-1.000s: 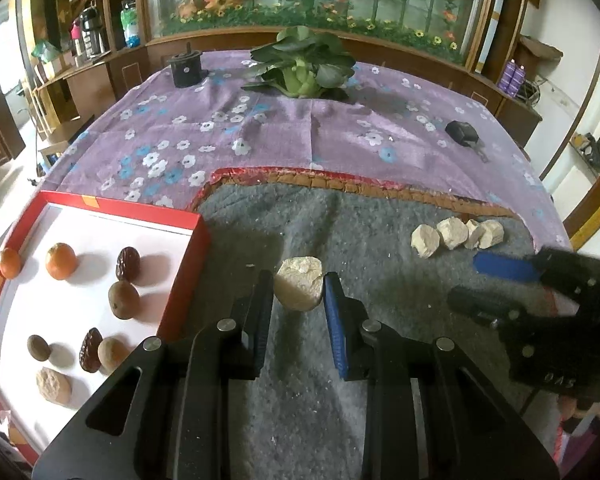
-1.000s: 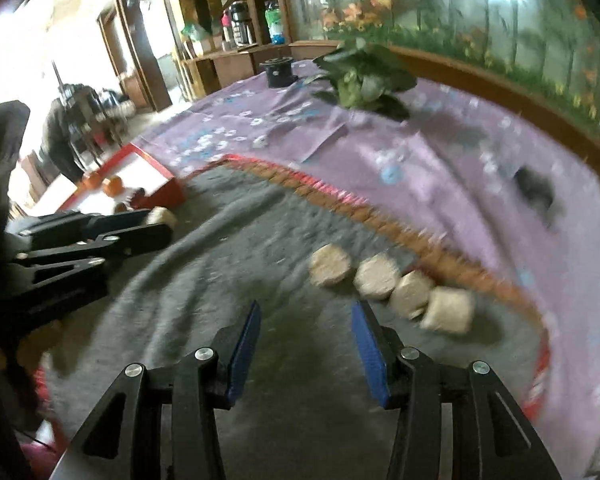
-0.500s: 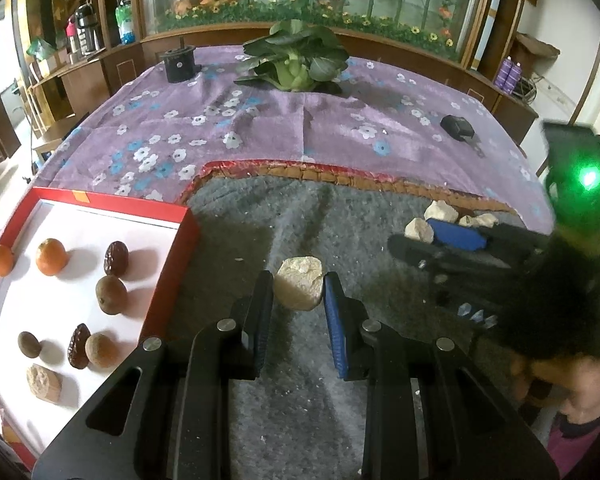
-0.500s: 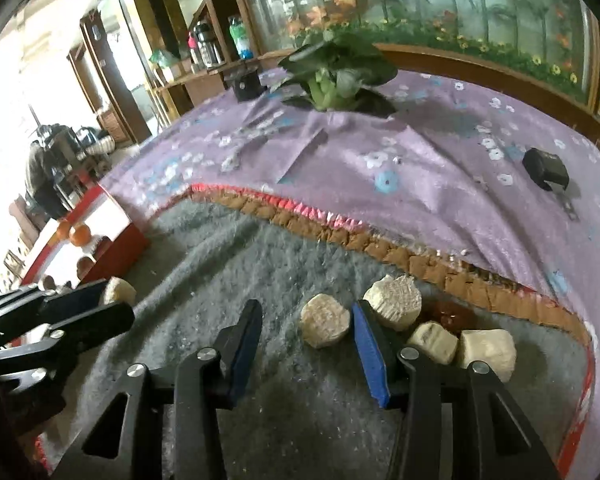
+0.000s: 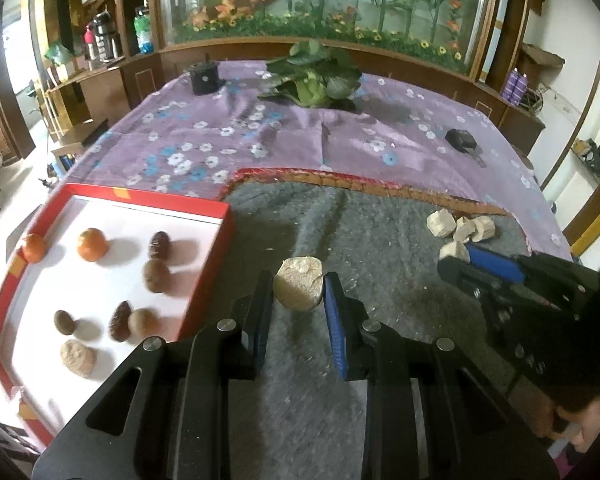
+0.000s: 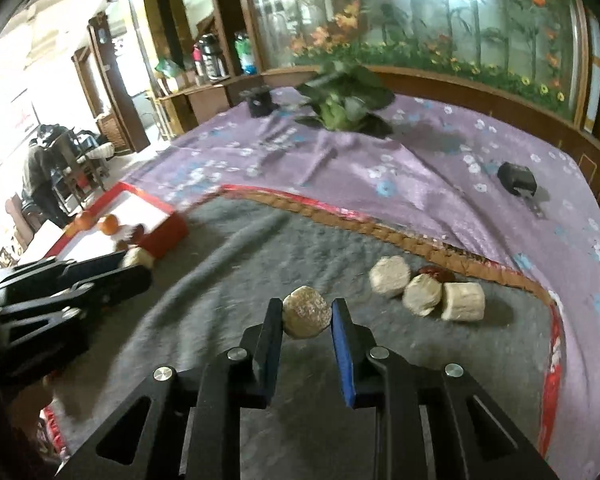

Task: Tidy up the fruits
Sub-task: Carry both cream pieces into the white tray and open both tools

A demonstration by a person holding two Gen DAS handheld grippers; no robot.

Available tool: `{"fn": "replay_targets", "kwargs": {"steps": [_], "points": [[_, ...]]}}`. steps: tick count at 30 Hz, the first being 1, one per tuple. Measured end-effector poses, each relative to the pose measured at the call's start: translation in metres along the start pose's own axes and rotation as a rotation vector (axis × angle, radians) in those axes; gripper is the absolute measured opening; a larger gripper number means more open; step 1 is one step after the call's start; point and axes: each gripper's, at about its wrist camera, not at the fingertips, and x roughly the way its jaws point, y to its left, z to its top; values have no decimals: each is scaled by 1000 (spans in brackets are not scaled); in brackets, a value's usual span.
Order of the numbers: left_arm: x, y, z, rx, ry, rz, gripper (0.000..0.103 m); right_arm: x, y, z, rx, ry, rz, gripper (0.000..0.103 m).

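Both grippers held pale chunks above the grey mat: the left gripper (image 5: 298, 308) stayed clamped on one (image 5: 299, 283) beside the red tray (image 5: 204, 280), and the right gripper's (image 6: 306, 330) jaws had just closed on another (image 6: 306, 317). Each should travel level and be set in bare tray space, clear of the fruits. What the chunks were was unclear; a dark piece (image 6: 436, 273) sat half-hidden behind three left on the mat.

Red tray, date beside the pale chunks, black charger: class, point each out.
Red tray (image 5: 204, 236), left wrist view, right wall.
Date (image 6: 436, 273), right wrist view, exposed top.
Black charger (image 6: 516, 177), right wrist view, body.
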Motion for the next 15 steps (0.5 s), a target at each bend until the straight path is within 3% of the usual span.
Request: {"fn": "replay_targets", "kwargs": {"steps": [15], "points": [[-39, 57, -22, -70, -44, 105, 25, -17, 90, -3, -116, -25, 84, 23]]}}
